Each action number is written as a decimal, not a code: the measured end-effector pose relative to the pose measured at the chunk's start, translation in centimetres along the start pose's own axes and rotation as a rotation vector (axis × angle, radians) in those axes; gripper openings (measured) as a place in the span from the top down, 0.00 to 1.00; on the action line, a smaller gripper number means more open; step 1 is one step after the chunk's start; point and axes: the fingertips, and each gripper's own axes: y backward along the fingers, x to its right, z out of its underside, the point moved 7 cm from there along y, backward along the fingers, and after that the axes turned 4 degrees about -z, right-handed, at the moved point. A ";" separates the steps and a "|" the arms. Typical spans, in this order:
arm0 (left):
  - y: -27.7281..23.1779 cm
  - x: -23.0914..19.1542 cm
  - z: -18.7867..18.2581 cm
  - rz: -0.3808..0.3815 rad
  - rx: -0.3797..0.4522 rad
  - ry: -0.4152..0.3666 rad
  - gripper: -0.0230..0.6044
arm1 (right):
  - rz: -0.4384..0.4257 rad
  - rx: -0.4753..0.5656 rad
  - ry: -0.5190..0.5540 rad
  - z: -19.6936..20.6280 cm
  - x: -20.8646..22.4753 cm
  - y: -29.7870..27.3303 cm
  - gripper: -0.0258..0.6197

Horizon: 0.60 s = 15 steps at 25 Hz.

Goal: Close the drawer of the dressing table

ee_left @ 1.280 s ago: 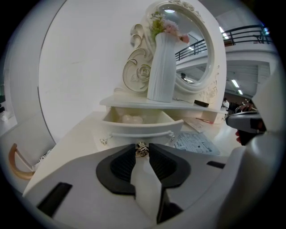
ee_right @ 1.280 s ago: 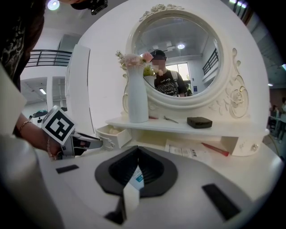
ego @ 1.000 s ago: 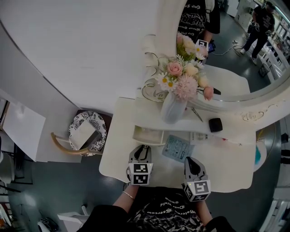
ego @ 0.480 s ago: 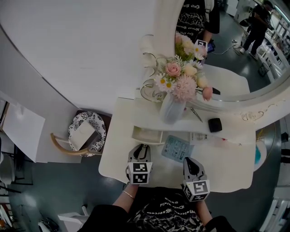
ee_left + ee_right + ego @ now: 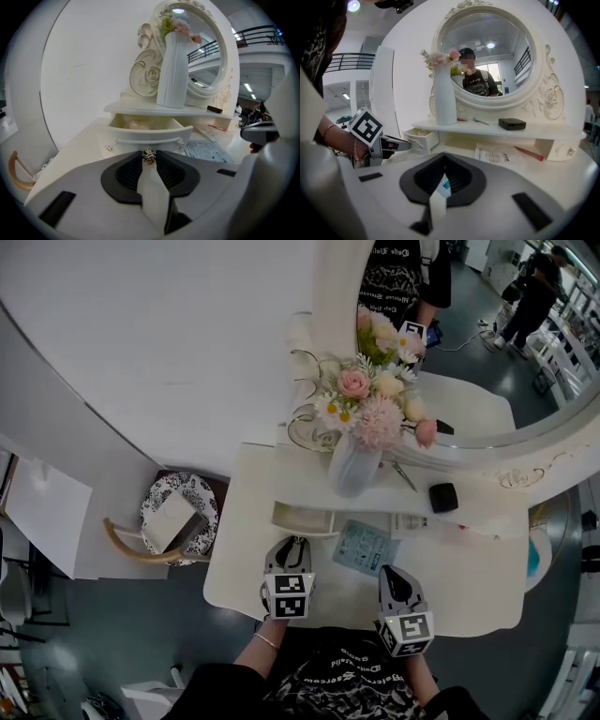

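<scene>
Found pulled out below the tall white ribbed vase [image 5: 354, 465]: small white wooden drawer [image 5: 305, 519]. Closing push still outstanding. Left claw [image 5: 149, 159] nipped onto its small metal knob [image 5: 149, 155]; right claw [image 5: 445, 155] closed, empty, nearer than the vase.

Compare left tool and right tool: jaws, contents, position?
Jaws: the left tool is clamped on the drawer knob with its jaws apart. The right tool has its tips together with nothing between them.
Place: the left tool is at the front of the open drawer. The right tool is further right, over the tabletop near the leaflet.
Shared: both point toward the mirror.
</scene>
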 end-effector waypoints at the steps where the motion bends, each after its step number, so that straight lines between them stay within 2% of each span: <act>1: 0.0 0.0 0.0 0.000 0.000 -0.001 0.80 | 0.001 0.000 0.000 0.0 0.0 0.0 0.94; 15: -0.4 -0.1 -0.4 0.002 0.003 -0.010 0.80 | 0.001 -0.016 -0.005 0.5 -0.1 0.1 0.94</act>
